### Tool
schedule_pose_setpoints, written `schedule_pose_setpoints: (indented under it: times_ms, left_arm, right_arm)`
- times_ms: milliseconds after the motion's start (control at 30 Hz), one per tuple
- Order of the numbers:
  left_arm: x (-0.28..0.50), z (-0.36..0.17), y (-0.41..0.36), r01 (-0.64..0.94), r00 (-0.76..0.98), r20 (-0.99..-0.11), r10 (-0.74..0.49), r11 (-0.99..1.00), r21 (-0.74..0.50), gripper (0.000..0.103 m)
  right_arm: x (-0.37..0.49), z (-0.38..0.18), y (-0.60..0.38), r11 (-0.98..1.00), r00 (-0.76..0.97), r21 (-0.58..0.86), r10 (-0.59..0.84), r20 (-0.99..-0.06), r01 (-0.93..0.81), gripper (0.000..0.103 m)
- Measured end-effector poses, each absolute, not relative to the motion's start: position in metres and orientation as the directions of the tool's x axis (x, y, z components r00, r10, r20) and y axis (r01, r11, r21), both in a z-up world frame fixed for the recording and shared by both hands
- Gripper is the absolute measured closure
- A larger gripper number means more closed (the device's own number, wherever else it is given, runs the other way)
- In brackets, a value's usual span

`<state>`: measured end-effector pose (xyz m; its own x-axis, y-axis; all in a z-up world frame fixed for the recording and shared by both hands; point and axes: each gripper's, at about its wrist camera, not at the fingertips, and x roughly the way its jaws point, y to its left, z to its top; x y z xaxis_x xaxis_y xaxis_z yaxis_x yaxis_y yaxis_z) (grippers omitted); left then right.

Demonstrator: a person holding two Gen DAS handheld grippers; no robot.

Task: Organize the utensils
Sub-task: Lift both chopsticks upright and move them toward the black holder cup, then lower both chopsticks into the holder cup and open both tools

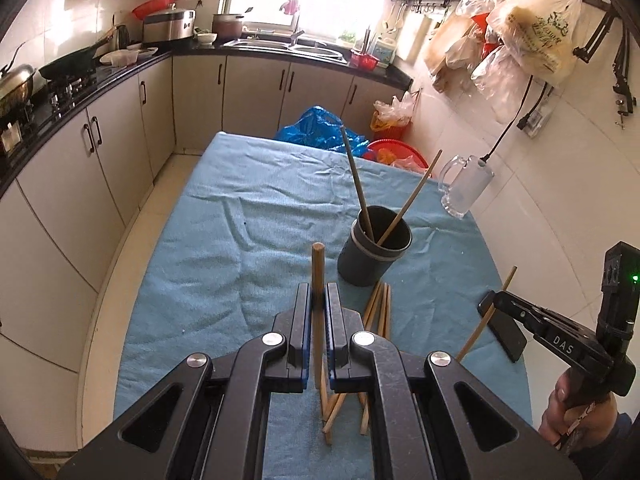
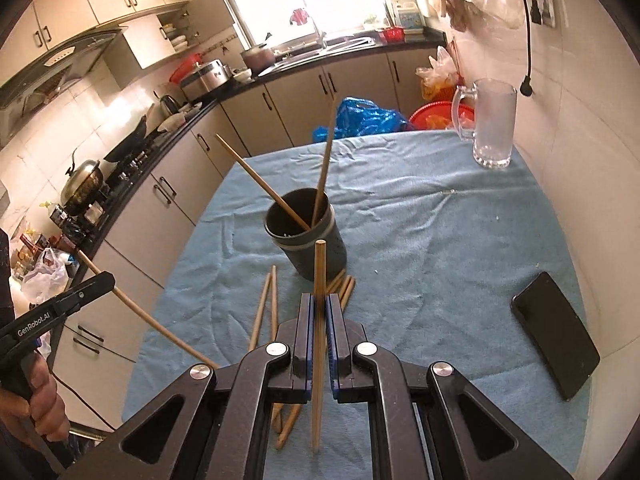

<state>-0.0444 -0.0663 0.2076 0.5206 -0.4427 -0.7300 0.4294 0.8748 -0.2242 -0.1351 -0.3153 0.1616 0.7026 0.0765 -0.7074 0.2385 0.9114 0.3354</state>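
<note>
A dark cup (image 1: 374, 256) (image 2: 308, 240) stands on the blue cloth with two wooden chopsticks leaning in it. In the left wrist view my left gripper (image 1: 318, 292) is shut on one chopstick (image 1: 318, 264), held above the cloth just short of the cup. My right gripper (image 2: 319, 300) is likewise shut on a chopstick (image 2: 319, 264), lifted in front of the cup. Several loose chopsticks (image 1: 380, 308) (image 2: 266, 308) lie on the cloth by the cup's base. Each view also catches the other gripper at its edge, the right gripper (image 1: 492, 304) and the left gripper (image 2: 106, 280), clamped on its stick.
A glass mug (image 2: 492, 124) (image 1: 464, 186) stands at the far right corner of the blue-covered table (image 2: 440, 240). A black phone (image 2: 556, 332) lies near the right edge by the white wall. Kitchen cabinets and a counter run along the left and back.
</note>
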Motion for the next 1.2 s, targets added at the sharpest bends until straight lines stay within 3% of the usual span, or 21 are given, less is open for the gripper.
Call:
schedule_pose_setpoints:
  times_ms: [1200]
  left_arm:
    - [-0.023, 0.267, -0.092, 0.504, 0.545, -0.661, -0.515, 0.832, -0.232, 0.097]
  right_arm:
    - [-0.136, 0.238, -0.357, 0.88, 0.799, 0.406, 0.051, -0.599, 0.248, 0.097]
